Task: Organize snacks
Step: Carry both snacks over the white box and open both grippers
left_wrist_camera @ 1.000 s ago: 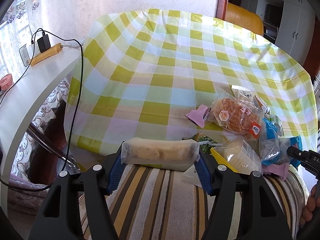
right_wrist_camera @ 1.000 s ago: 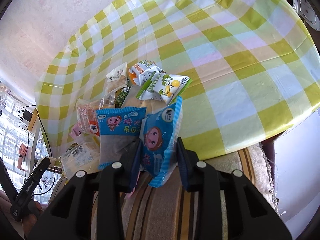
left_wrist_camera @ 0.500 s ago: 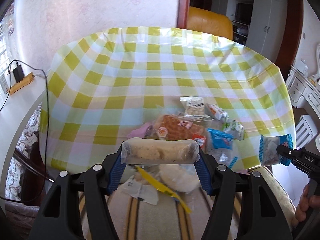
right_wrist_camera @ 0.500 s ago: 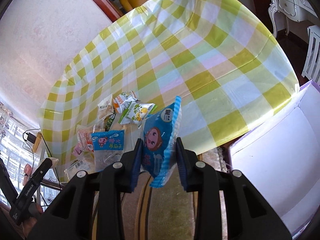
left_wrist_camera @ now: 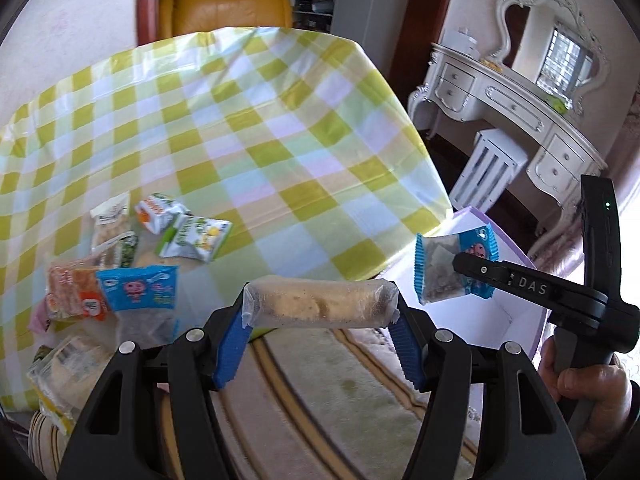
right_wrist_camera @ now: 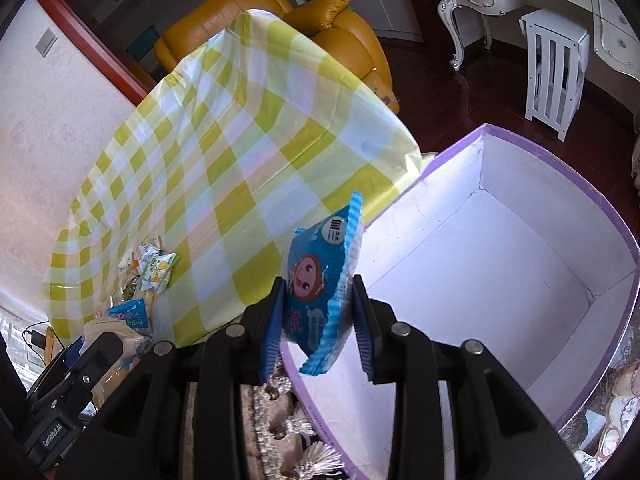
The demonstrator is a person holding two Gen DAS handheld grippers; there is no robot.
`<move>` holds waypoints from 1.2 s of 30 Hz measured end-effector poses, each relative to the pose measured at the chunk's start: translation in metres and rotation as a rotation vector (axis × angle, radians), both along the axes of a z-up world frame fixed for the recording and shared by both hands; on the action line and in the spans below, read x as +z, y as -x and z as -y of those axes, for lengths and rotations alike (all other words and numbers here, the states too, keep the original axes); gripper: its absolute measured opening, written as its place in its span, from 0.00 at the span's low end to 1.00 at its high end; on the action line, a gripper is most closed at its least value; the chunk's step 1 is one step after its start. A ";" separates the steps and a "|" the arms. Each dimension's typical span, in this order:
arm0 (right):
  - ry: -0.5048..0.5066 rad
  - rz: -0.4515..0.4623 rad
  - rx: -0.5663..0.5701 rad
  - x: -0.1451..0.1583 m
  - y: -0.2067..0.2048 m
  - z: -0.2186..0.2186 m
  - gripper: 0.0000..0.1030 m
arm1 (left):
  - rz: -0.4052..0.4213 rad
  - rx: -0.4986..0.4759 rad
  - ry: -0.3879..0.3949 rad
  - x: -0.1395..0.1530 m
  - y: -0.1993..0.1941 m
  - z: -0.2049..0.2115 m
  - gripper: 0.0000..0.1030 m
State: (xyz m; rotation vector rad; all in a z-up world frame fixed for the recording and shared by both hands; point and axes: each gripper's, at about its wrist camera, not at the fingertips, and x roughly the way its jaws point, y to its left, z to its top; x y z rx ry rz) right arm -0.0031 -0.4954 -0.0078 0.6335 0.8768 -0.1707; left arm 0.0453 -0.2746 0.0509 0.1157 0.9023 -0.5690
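Far left: snack pile (left_wrist_camera: pixel 132 264) on checked tablecloth (left_wrist_camera: pixel 248 128), near edge. Centre: left gripper (left_wrist_camera: pixel 320 332) clamped on clear-wrapped cake roll (left_wrist_camera: pixel 320 302), held crosswise above striped rug (left_wrist_camera: pixel 320 392). Right: right gripper (right_wrist_camera: pixel 318 320) gripping blue packet (right_wrist_camera: pixel 320 276) above near-left rim of open purple box (right_wrist_camera: pixel 616 224), white inside.

Bright daylight, glare on the tablecloth (left_wrist_camera: pixel 248 128), fisheye-warped dark corners.

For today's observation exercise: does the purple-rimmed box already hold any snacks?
No: the purple-rimmed box shows only bare white floor and walls inside.
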 end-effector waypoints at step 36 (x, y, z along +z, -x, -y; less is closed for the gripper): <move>0.075 -0.072 -0.088 -0.015 0.002 0.016 0.75 | -0.038 -0.107 -0.002 -0.019 0.002 0.039 0.81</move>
